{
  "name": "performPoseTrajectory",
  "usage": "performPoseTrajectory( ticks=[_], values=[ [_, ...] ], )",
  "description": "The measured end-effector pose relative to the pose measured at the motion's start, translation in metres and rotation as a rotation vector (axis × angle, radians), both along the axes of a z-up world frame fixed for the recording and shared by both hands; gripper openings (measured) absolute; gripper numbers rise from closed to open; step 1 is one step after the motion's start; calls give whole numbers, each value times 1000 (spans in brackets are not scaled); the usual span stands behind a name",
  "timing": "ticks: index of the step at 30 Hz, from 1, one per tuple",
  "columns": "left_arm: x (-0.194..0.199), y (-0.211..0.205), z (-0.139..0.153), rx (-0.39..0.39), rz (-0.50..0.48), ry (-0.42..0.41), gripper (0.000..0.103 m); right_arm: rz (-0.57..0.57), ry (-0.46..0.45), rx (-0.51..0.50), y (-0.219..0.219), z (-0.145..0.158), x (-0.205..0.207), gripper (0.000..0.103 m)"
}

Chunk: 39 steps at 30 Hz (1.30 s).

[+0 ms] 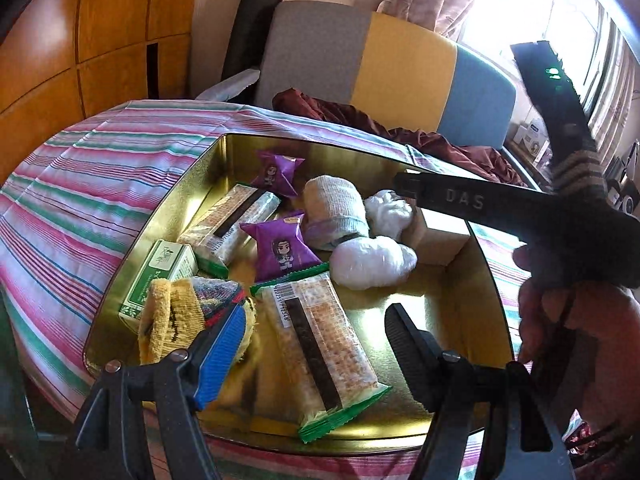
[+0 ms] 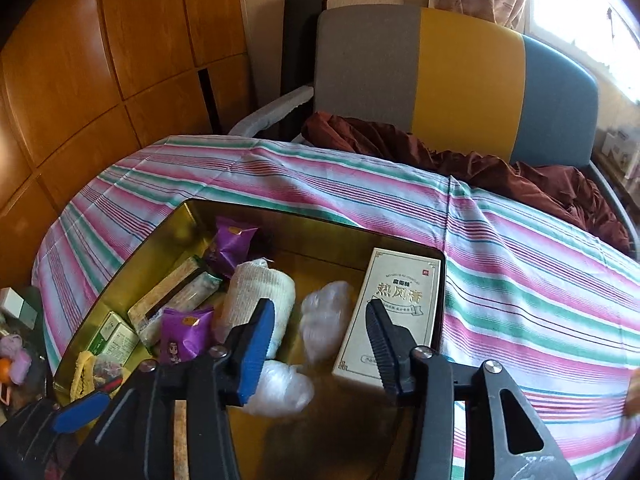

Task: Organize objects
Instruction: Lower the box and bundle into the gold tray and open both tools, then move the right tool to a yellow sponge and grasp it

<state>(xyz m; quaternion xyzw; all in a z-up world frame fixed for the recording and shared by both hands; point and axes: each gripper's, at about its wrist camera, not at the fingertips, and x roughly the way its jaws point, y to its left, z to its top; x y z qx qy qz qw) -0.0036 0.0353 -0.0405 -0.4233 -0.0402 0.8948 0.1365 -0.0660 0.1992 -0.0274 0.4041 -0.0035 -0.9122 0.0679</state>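
**Gold tin being filled on a striped table**

A table is being covered by a pink, green and white striped cloth [image 2: 520,280], and behind it a grey, yellow and blue chair back [image 2: 460,80] is being shown with a dark red cloth [image 2: 500,168] heaped on the seat.

A wide gold tin [image 1: 192,184] is being rested on the striped cloth, and the task's things are being kept inside it. A pale box with Chinese lettering [image 2: 396,308] is being laid flat against the tin's right wall. 2 long cracker packs with green edges are being seen: 1 [image 1: 320,344] nearest the left wrist camera, the other [image 1: 232,220] along the left wall. A rolled white sock [image 1: 336,208] is being lain near the middle, with 2 crumpled clear bags [image 1: 372,260] just beside it. A green carton [image 1: 160,276] is being stood in the near left corner, touching a yellow knitted sock [image 1: 172,320]. 2 purple snack packets [image 1: 280,248] are being placed between the cracker packs and the white sock.

The left gripper [image 1: 316,340] is being held above the near cracker pack, its jaws spread apart and nothing caught between them. The right gripper [image 2: 320,344] is being held over the tin's right half, its jaws likewise parted and empty.
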Motion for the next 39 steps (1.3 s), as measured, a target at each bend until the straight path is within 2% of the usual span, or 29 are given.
performPoseTrajectory(
  ticks=[12,14,19,22,29,39],
  values=[
    [5,11,6,-15,-12,9,73,3,35,-44,12,15,30,67],
    [7,13,8,-16,-17,19,73,-11,42,-47,18,18,36,74],
    [12,18,13,11,-28,43,73,-41,67,-51,36,25,51,75],
    [14,25,15,30,-46,46,73,-74,64,-76,55,26,62,76],
    [22,56,23,22,-120,68,73,-163,51,-51,105,20,92,78],
    [50,131,31,-27,-323,83,73,-340,-34,-51,203,-22,134,78]
  ],
)
